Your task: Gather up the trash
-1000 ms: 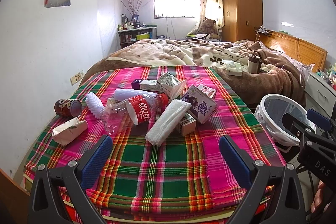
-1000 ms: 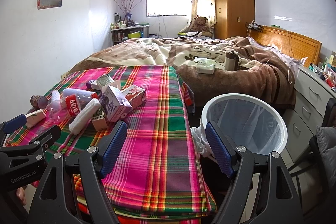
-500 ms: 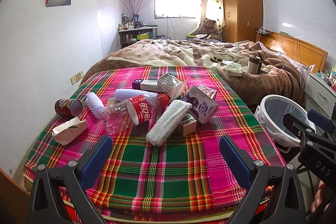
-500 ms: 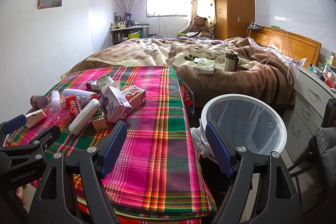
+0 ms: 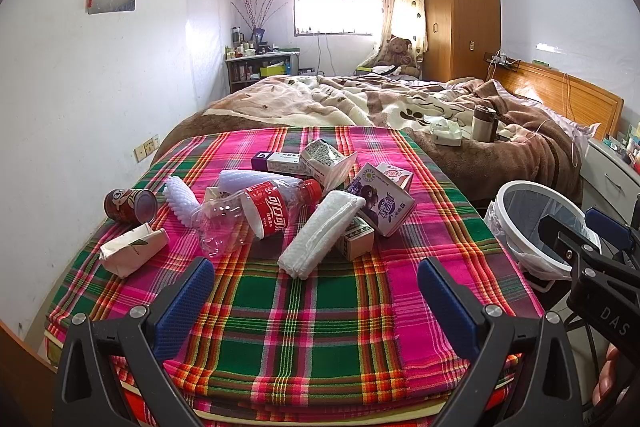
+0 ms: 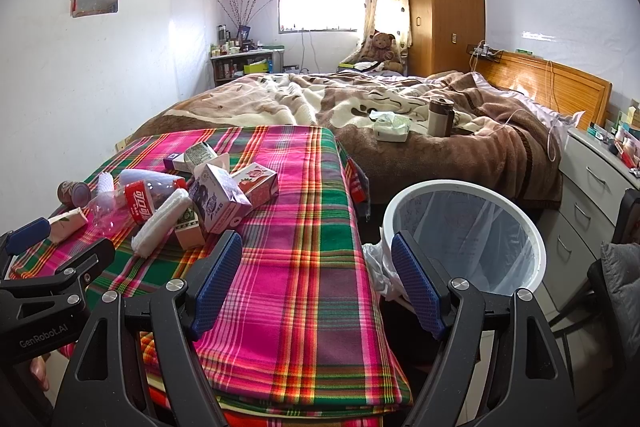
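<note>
Trash lies in a heap on the plaid cloth (image 5: 320,307): a crushed plastic bottle (image 5: 256,215) with a red label, a white folded towel (image 5: 320,239), a purple milk carton (image 5: 384,203), a brown can (image 5: 130,205), a wrapped paper packet (image 5: 134,251) and several small boxes. A white bin (image 6: 464,235) with a clear liner stands on the floor to the right of the cloth. My left gripper (image 5: 316,295) hangs open over the near cloth, short of the heap. My right gripper (image 6: 316,279) is open between the cloth's edge and the bin, holding nothing.
Behind the cloth lies a bed with a brown blanket (image 5: 400,107), a tissue box (image 6: 392,127) and a flask (image 6: 440,117) on it. White drawers (image 6: 592,195) stand at the right, a wooden wardrobe (image 5: 460,15) at the back. A white wall runs along the left.
</note>
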Available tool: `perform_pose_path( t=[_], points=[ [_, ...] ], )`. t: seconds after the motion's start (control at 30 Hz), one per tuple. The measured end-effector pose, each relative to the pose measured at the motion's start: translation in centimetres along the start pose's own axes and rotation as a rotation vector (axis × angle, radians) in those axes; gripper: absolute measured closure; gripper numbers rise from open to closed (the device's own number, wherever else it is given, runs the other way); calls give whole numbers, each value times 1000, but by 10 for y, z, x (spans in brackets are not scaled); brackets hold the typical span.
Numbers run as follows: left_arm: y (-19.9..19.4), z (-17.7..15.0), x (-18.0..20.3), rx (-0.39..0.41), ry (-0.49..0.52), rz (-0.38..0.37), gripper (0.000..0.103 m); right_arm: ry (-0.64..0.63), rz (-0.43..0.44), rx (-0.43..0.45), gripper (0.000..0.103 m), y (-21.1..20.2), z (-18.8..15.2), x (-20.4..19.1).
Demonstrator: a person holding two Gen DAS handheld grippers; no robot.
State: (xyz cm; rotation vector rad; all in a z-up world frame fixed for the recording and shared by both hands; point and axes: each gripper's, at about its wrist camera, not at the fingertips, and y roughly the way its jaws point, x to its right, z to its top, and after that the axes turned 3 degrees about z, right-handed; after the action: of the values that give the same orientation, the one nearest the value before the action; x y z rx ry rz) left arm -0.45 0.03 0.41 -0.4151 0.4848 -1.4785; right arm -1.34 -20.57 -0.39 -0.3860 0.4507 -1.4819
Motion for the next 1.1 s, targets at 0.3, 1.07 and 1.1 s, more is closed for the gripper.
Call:
perform_pose_path(
  t=[0.3,1.07,1.1],
  points=[
    [-1,1,-2,1,-2,1,0,-1,0,-1,24,0,0,0],
    [7,1,-4,-13,-1,-19,0,-5,3,-7,24,1,1,0],
    [9,0,-6,-20,-3,-28,0,-5,6,-10,24,3,1,0]
  ],
)
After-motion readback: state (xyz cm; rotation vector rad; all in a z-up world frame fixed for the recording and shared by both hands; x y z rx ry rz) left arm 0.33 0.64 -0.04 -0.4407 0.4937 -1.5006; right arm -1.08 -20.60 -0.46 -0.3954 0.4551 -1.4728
